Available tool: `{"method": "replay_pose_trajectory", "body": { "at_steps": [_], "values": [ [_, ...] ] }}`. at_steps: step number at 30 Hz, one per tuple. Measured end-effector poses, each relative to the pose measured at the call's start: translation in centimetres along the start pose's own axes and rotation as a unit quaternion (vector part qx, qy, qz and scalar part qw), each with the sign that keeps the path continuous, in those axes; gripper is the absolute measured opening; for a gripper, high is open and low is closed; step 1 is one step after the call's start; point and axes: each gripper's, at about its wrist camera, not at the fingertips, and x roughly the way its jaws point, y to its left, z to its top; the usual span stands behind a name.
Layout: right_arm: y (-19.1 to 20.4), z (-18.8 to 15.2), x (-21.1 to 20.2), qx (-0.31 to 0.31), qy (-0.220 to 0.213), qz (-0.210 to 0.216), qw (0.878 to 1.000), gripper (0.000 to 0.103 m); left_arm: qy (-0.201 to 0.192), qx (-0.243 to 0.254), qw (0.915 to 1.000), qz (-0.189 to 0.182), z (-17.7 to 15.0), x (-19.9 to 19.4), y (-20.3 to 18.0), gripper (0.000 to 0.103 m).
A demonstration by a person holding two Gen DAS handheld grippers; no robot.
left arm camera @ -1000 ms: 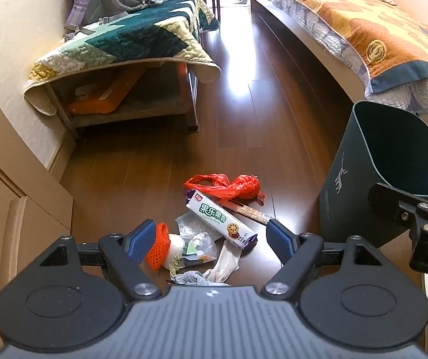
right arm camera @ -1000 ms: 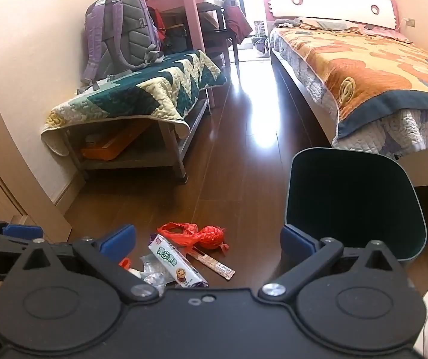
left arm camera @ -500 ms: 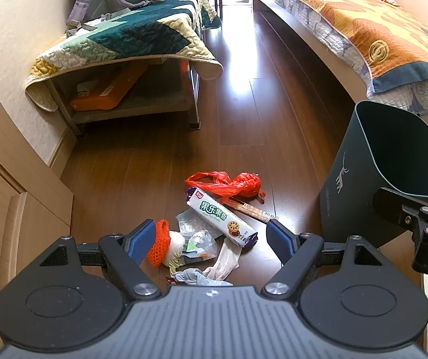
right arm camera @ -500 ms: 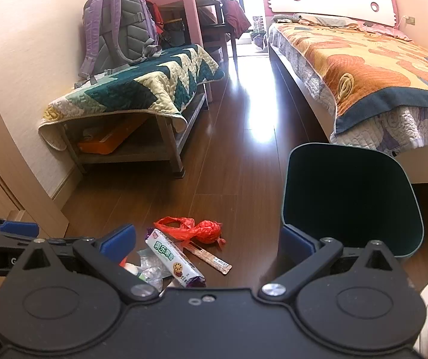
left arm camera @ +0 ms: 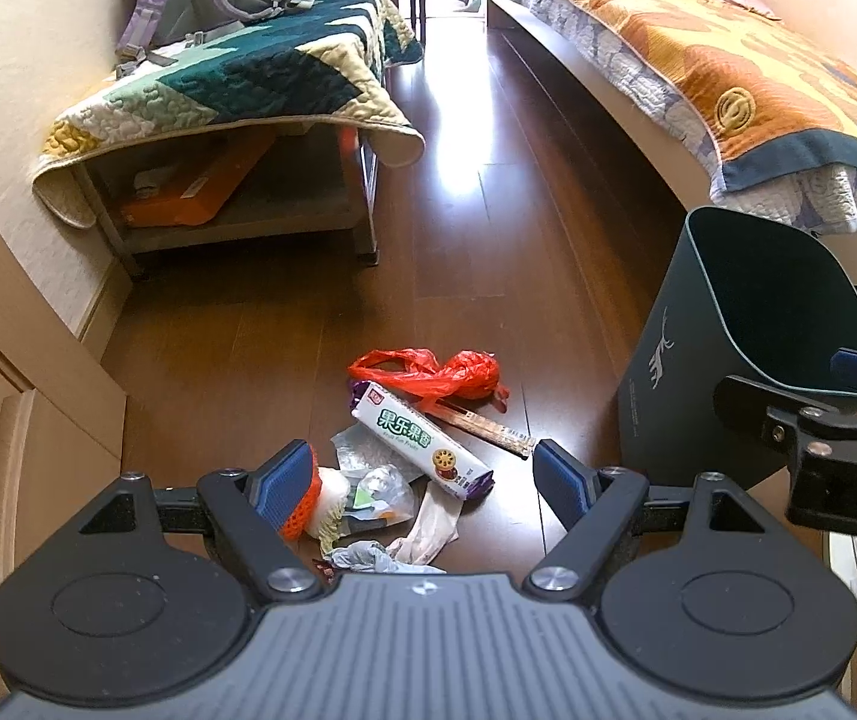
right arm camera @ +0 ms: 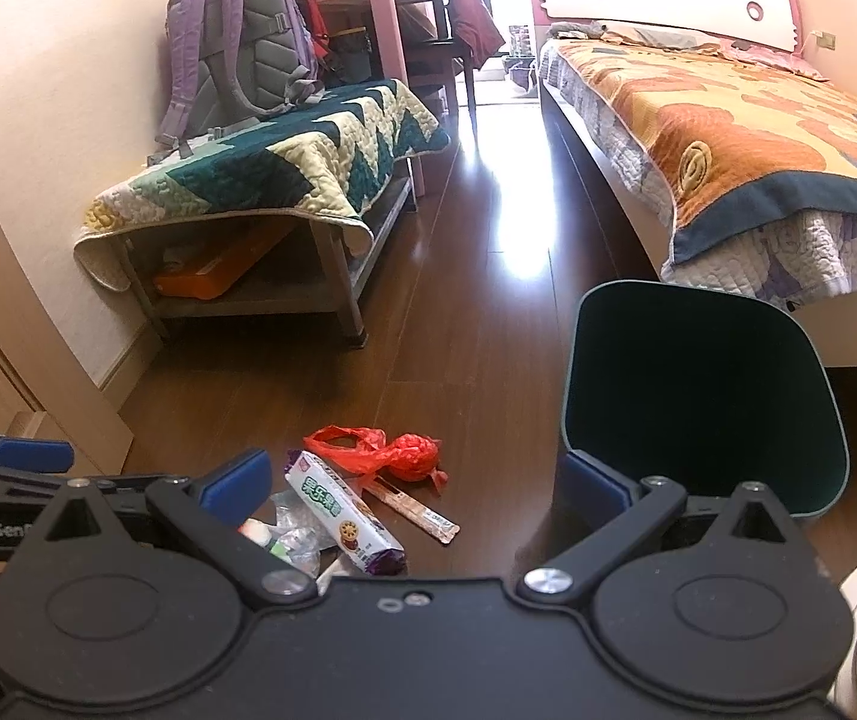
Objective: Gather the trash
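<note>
Clearly nothing is picked up yet: the left tool (left arm camera: 422,474) hangs wide open above the trash on the floor (left arm camera: 488,240), and the right tool (right arm camera: 416,489) is equally spread, holding nothing, near the bin (right arm camera: 698,396).

The litter lies in a loose pile just left of the bin: a red bag (left arm camera: 428,372), a biscuit pack (left arm camera: 422,441) lying across a thin brown wrapper (left arm camera: 488,426), an orange net (left arm camera: 302,516) beside the left pad, and some clear plastic (left arm camera: 374,480) and tissue (left arm camera: 428,534) closest to the camera.

The left tool looks best placed to start. A sound choice would be the biscuit pack, which sits on top and is firm. Turn the pads to span its narrow width, come straight down, and close only once both pads are beside it, so the soft scraps below are not dragged along. Then lift clear and carry it right to the open bin. Crumpled bag and film will need a deeper pinch.
</note>
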Motion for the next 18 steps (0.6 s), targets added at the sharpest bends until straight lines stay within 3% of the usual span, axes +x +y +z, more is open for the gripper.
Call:
{"method": "replay_pose_trajectory", "body": {
  "at_steps": [18],
  "values": [
    [0.1, -0.2, 1.4, -0.001, 0.03, -0.002, 1.0, 0.102, 0.0, -0.001, 0.9998, -0.018, 0.2, 0.2, 0.2, 0.08]
  ]
}}
